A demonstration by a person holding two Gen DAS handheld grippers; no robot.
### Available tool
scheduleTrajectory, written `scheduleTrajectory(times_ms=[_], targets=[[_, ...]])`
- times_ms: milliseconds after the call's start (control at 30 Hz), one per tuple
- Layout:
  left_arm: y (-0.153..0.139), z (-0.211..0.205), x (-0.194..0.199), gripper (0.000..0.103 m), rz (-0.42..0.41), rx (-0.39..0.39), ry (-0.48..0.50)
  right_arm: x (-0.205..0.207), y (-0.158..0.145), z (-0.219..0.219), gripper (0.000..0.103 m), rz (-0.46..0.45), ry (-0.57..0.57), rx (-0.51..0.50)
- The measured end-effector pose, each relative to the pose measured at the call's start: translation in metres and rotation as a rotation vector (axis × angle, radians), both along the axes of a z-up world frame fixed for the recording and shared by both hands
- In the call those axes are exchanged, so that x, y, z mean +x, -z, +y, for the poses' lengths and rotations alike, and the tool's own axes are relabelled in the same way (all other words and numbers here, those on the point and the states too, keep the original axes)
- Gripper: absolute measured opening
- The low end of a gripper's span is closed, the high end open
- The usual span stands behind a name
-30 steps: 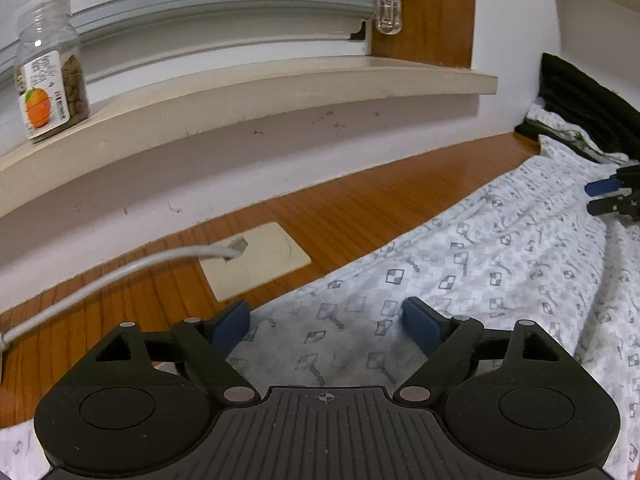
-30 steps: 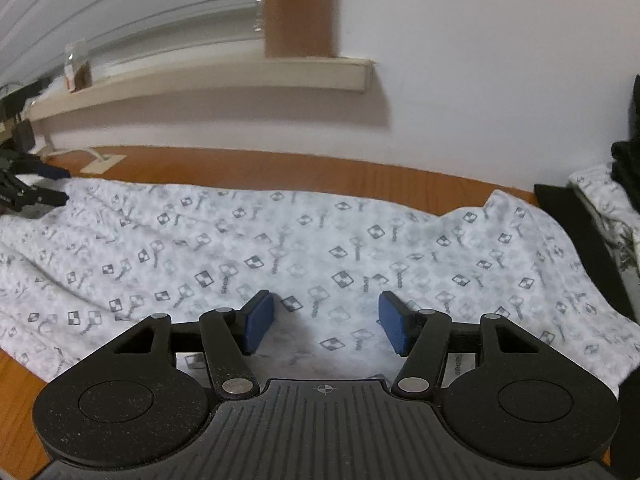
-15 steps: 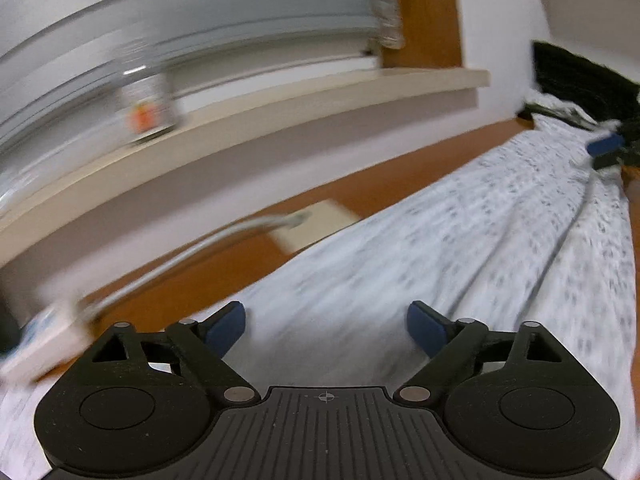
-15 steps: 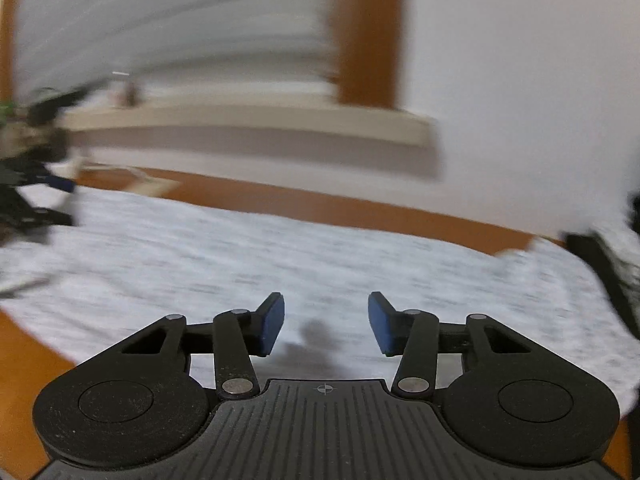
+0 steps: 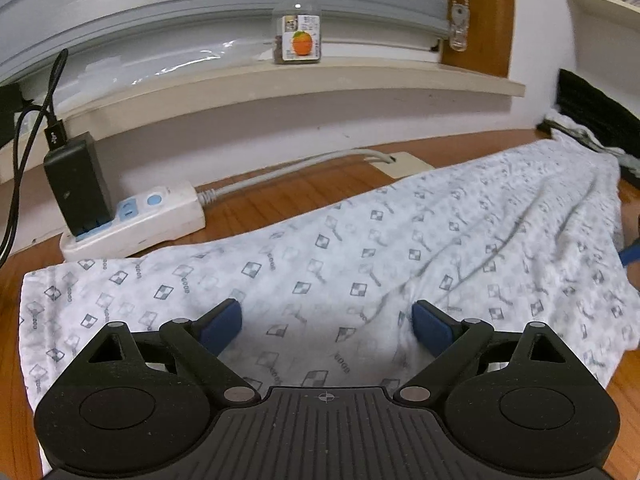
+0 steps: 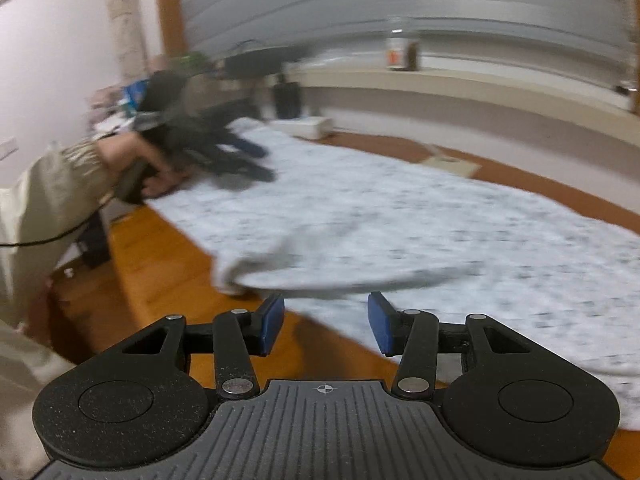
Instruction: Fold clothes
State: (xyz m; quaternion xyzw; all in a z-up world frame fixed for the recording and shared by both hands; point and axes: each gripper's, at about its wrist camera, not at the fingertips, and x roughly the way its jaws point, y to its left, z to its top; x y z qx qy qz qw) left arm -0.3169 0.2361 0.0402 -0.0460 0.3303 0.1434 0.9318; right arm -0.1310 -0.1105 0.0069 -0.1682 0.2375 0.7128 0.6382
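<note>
**Repositioning along the garment**

Patterned garment (image 5: 400, 248) spread flat on wooden floor (image 5: 280, 204) beside power strip (image 5: 136, 220). Left gripper (image 5: 326, 326) wide, empty, above cloth. Right gripper (image 6: 325, 322) half-open, empty, at near edge. Likely next: pinch edge, fold over.

- one patterned white garment (image 5: 400, 248) spread on the wooden floor (image 5: 280, 200)
- one power strip (image 5: 136, 220) just beyond the garment
- one charger (image 5: 76, 184) plugged in
- one jar (image 5: 298, 24) on the sill above
- two grippers: left gripper (image 5: 326, 320), right gripper (image 6: 326, 324)
</note>
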Motion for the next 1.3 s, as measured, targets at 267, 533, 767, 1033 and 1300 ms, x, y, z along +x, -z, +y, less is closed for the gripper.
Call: scheduleTrajectory(times_ms=[267, 533, 767, 1033, 1300], targets=[[0.002, 0.013, -0.017, 0.094, -0.023, -0.051, 0.017, -0.023, 0.005, 0.023, 0.052, 0.049, -0.034, 0.025], [0.000, 0.008, -0.015, 0.095, 0.000, -0.014, -0.003, -0.049, 0.006, 0.032, 0.044, 0.031, -0.117, 0.064], [0.000, 0.007, -0.014, 0.096, 0.004, -0.007, -0.019, -0.047, 0.005, 0.035, 0.010, 0.022, -0.064, 0.077], [0.000, 0.008, -0.012, 0.098, 0.013, -0.001, -0.027, -0.060, -0.016, -0.006, 0.002, 0.024, -0.125, -0.001], [0.001, 0.008, -0.012, 0.099, 0.014, 0.000, -0.030, -0.062, -0.019, -0.018, 0.010, -0.176, -0.118, 0.026]])
